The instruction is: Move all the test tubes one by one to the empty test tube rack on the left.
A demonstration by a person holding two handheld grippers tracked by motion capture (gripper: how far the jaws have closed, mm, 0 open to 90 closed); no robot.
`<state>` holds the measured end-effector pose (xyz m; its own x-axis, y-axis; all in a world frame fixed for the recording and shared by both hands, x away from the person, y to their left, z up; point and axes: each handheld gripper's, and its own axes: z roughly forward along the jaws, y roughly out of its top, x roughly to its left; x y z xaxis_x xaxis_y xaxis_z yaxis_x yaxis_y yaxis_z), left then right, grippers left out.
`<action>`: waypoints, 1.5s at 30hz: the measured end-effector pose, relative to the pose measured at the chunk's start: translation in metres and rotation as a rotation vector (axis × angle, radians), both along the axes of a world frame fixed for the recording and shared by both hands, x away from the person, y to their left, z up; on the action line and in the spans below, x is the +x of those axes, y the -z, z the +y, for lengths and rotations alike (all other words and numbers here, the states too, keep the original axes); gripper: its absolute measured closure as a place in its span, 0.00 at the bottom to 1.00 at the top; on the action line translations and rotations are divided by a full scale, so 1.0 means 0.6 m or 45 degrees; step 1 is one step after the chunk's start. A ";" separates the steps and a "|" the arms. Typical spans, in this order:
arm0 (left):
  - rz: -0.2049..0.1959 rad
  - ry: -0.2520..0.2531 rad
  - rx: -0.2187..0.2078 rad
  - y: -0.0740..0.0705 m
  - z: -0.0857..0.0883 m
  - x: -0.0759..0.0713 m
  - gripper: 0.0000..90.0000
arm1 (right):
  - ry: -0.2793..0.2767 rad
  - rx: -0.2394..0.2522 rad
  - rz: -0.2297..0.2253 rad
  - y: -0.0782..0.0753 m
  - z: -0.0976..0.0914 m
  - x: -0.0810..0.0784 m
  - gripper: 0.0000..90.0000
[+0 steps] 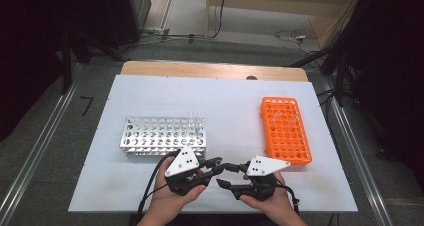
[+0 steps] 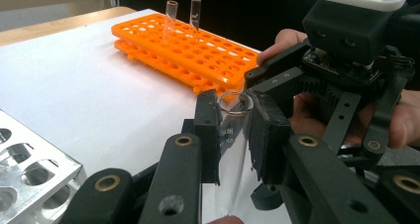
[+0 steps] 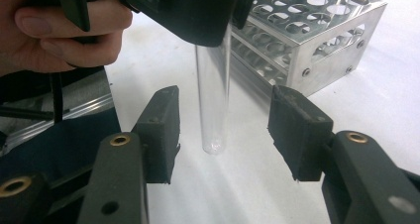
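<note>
A clear glass test tube (image 2: 233, 140) stands upright between the pads of my left gripper (image 2: 233, 105), which is shut on it near its rim. In the high view, the left gripper (image 1: 218, 164) and right gripper (image 1: 227, 177) meet tip to tip near the front of the white mat (image 1: 225, 101). In the right gripper view, the tube's rounded lower end (image 3: 213, 110) hangs just above the mat between the jaws of my right gripper (image 3: 225, 122). Those jaws stand open, with a gap on each side of the glass.
An orange rack (image 1: 285, 131) lies at the right and holds two clear tubes (image 2: 171, 13) at its far end. A metal rack (image 1: 162, 135) stands at the left with clear tubes (image 1: 197, 118) at its right end. The mat's front edge is close below both hands.
</note>
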<state>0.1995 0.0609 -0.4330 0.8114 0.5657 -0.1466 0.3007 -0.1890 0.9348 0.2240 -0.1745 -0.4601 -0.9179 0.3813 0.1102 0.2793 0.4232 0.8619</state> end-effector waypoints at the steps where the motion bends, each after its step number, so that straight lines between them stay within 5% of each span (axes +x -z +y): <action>1: 0.001 -0.002 -0.001 0.000 0.001 0.000 0.84 | 0.004 0.000 0.001 0.000 -0.001 0.000 0.49; 45: -0.033 -0.143 -0.025 -0.021 0.067 0.015 0.84 | 0.162 0.014 0.021 -0.004 -0.061 0.033 0.19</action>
